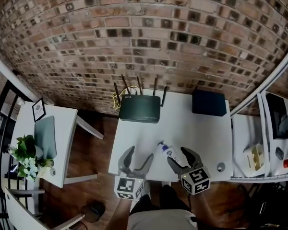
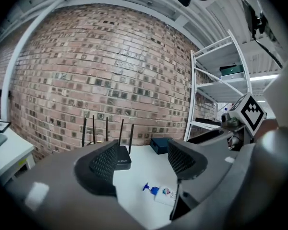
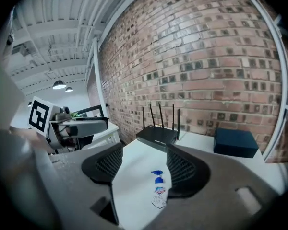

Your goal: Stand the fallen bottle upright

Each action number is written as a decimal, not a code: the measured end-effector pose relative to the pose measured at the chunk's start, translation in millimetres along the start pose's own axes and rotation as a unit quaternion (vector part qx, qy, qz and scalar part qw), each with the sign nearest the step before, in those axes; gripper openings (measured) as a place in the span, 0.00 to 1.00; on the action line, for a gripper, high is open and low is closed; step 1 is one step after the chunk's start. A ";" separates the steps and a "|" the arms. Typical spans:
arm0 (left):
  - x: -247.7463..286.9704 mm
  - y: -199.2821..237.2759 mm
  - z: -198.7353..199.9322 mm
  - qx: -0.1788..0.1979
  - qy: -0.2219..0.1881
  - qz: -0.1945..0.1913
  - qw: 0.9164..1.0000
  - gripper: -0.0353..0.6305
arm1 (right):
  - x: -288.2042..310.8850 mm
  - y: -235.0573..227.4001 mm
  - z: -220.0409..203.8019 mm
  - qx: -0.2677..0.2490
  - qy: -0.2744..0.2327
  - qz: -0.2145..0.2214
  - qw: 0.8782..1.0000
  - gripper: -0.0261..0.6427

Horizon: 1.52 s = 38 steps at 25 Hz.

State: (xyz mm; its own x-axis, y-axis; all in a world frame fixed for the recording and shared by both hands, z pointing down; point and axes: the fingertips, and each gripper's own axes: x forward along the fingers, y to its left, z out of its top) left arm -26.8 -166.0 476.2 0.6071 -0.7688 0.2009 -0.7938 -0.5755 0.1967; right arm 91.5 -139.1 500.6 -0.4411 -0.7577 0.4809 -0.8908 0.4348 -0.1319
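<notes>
A white bottle (image 1: 168, 151) with a blue pump top was seen lying on its side on the white surface (image 1: 201, 138), close to the front edge and roughly midway along it. It lay between the left gripper (image 1: 139, 156) and the right gripper (image 1: 176, 155), its base end by the tips of the right one.

In the left gripper view the fingers (image 2: 105, 164) were held moderately apart with nothing between them; the bottle was seen on the surface beyond and below the gap. In the right gripper view the fingers (image 3: 182, 169) were likewise held apart, and the bottle lay in line with the gap, near the right-hand finger, with no pad pressed on it.

A black router (image 1: 139, 108) with raised antennas at the back edge and a dark blue box (image 1: 209, 102) at the back right corner were shown in all three views. Only the head view showed a side table (image 1: 62, 128) to the left, bearing a potted plant (image 1: 24, 152) and a small framed picture (image 1: 38, 109). White metal shelving (image 2: 216, 80) carrying a dark box (image 2: 230, 71) was shown most plainly in the left gripper view. Ceiling lamps (image 3: 59, 84) were shown only in the right gripper view.
</notes>
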 end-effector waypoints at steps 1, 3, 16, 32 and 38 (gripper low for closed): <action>5.7 1.7 -3.2 -0.003 0.002 -0.001 1.000 0.57 | 9.2 -5.1 -6.4 -0.002 0.015 0.004 1.000 0.45; 16.3 2.7 -11.5 -0.011 0.007 -0.004 1.000 0.56 | 27.8 -13.7 -24.4 -0.013 0.052 0.010 0.998 0.45; 49.7 23.9 -81.0 -0.014 0.062 0.007 0.998 0.56 | 114.1 -34.2 -122.1 -0.011 0.199 0.048 0.979 0.45; 65.8 24.3 -104.8 -0.035 0.072 0.001 0.997 0.55 | 167.3 -44.3 -169.6 -0.015 0.317 0.063 0.946 0.32; 62.4 38.0 -107.2 -0.050 0.067 0.020 0.996 0.55 | 169.9 -37.1 -169.5 -0.059 0.334 0.082 0.937 0.29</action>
State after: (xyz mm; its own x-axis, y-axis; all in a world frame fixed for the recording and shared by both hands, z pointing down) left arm -15.3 -206.0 599.1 0.5793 -0.7429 0.3353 -0.8143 -0.5090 0.2792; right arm 68.1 -201.5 734.1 -0.3683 -0.2189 0.9036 -0.7813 0.5996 -0.1732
